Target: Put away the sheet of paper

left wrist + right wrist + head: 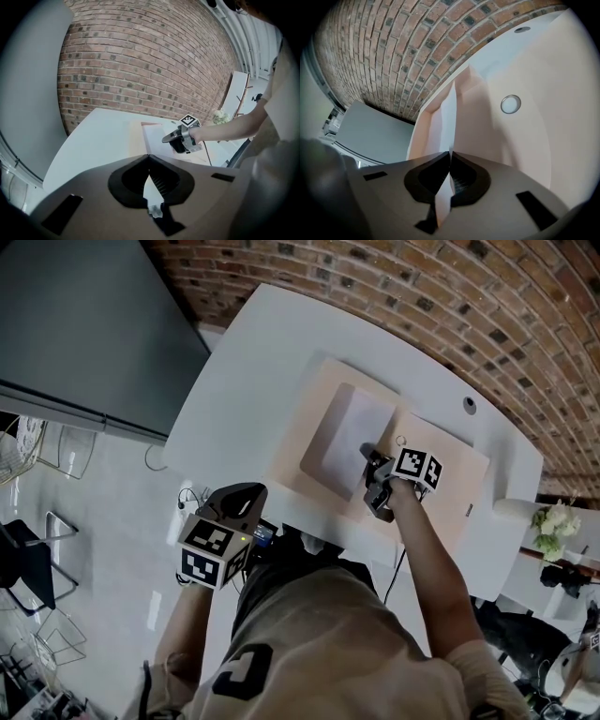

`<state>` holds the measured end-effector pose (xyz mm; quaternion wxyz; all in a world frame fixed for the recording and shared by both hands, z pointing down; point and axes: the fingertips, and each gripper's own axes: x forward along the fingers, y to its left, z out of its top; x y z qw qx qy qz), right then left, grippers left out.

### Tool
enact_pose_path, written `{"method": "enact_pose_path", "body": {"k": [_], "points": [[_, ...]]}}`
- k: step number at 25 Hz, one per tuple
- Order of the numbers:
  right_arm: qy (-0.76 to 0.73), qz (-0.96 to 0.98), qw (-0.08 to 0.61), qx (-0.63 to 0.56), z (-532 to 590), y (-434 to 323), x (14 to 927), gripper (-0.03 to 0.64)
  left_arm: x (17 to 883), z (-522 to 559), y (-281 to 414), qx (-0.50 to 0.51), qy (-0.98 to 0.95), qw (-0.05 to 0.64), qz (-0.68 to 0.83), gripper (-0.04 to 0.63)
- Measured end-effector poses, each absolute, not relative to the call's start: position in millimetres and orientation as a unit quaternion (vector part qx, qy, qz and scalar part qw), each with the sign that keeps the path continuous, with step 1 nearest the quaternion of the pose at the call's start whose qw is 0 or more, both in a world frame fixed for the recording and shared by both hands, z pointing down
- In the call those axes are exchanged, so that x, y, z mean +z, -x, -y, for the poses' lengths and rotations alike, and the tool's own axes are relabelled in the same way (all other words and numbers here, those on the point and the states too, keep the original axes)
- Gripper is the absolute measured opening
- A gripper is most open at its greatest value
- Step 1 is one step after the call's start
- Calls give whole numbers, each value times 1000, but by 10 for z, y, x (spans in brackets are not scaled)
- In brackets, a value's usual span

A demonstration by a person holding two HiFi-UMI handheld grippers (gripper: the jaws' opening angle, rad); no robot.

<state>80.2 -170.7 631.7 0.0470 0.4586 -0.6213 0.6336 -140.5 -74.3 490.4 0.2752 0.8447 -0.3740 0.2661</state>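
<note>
The right gripper (450, 153) has its jaws pinched together on one edge of the sheet of paper (450, 117), which runs edge-on away from them; in the head view the rest of the sheet lies over the open beige folder (455, 486), on the half toward the person's left; a small round ring (510, 104) sits on the folder just right of the jaws; the folder lies flat on the white table (239, 381), with bare tabletop to its left out to the curved edge; the brick wall (422, 287) runs behind the far edge; the left gripper (149, 158) has its jaws closed tip to tip on nothing and hangs off the near edge, well apart from the folder.
</note>
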Motion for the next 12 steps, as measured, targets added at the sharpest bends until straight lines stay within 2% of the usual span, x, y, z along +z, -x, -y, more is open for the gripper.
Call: {"method": "enact_pose_path", "body": {"k": [12], "points": [[-464, 627, 58, 623, 1720, -790, 6336, 23, 4908, 681, 1449, 266, -842, 274, 380, 14]]}}
